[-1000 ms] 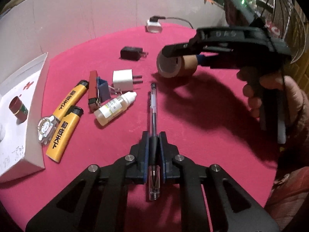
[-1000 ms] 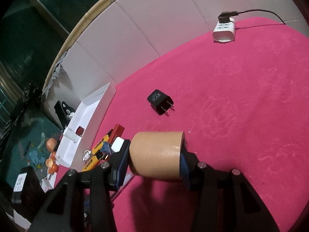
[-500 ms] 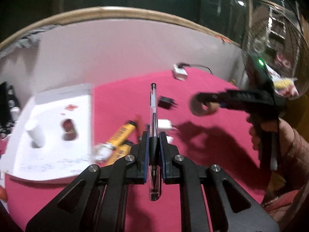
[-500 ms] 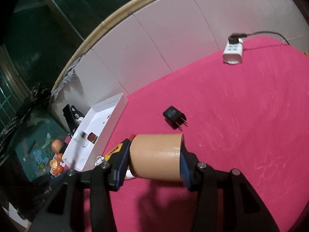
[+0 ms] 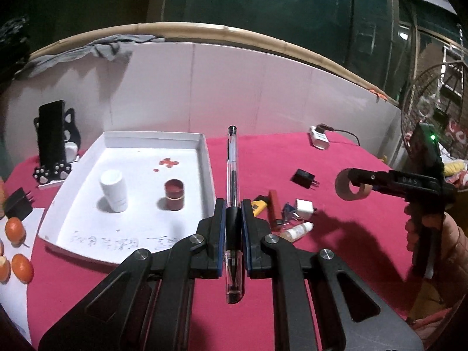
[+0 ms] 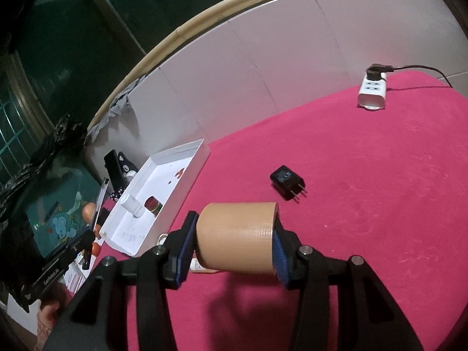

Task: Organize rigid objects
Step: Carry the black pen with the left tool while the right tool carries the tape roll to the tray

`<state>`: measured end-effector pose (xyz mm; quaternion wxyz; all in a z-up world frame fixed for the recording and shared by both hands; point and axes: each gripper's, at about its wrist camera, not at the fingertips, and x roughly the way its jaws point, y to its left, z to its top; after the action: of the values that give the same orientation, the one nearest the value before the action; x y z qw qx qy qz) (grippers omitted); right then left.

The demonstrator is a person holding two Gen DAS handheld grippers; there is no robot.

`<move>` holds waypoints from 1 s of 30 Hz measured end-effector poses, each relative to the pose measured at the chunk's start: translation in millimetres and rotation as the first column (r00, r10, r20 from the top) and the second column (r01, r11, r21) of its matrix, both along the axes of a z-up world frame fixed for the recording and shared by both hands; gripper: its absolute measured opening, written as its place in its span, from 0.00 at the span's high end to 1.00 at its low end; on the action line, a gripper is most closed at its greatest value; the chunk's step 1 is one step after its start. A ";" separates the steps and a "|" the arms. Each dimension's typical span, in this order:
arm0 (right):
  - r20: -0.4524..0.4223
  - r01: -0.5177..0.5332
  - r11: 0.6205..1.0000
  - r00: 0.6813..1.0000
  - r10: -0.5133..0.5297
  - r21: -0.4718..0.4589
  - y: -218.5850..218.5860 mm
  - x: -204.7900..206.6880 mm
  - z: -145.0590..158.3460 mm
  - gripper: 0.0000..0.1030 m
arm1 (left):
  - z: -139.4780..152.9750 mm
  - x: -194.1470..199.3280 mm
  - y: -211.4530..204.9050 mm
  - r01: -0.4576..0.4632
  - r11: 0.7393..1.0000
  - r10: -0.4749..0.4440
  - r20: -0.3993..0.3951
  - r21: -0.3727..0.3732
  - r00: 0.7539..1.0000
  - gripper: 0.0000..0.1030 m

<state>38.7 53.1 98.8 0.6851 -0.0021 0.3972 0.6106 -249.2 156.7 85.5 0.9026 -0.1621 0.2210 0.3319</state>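
My left gripper (image 5: 233, 222) is shut on a clear ballpoint pen (image 5: 232, 172), which sticks out forward above the red cloth, beside the right wall of a white tray (image 5: 204, 158). In the tray stand a white bottle (image 5: 114, 190) and a small dark red jar (image 5: 174, 194). My right gripper (image 6: 234, 241) is shut on a roll of tan tape (image 6: 237, 238), held in the air over the cloth; in the left wrist view the tape roll (image 5: 349, 188) hangs at the right. The tray (image 6: 172, 201) lies left of the tape.
On the cloth lie a black plug (image 5: 304, 177), a white plug (image 5: 304, 208), a dropper bottle (image 5: 297, 230), a red block (image 5: 274, 208), a yellow lighter (image 5: 259, 204) and a binder clip. A white power strip (image 6: 372, 92) sits at the back. Oranges (image 5: 17, 248) and a black phone stand (image 5: 52, 143) are at the left.
My left gripper has risen and swung left with the pen, so the tray now fills its view. My right gripper has lifted a little with the tape roll.
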 end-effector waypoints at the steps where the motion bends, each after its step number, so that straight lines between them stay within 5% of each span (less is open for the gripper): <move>1: 0.003 -0.006 1.000 1.000 0.006 0.000 1.3 -1.5 1.1 0.55 | 0.3 -2.7 1.8 -0.010 1.000 0.010 0.003 -0.001 1.000 0.91; 16: 0.076 -0.132 0.991 0.988 0.131 0.000 37.6 -41.3 24.7 0.55 | 0.7 -69.1 30.7 -0.209 0.978 0.210 0.058 -0.019 0.976 0.91; 30: 0.172 -0.266 0.963 0.948 0.269 -0.041 89.3 -87.1 44.3 0.55 | -14.9 -94.1 44.9 -0.285 0.957 0.288 0.050 -0.057 0.956 0.91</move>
<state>-48.4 142.5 143.1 0.6282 -0.1159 0.3365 0.6919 -343.4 201.6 70.6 0.8467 -0.2241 0.1769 0.4490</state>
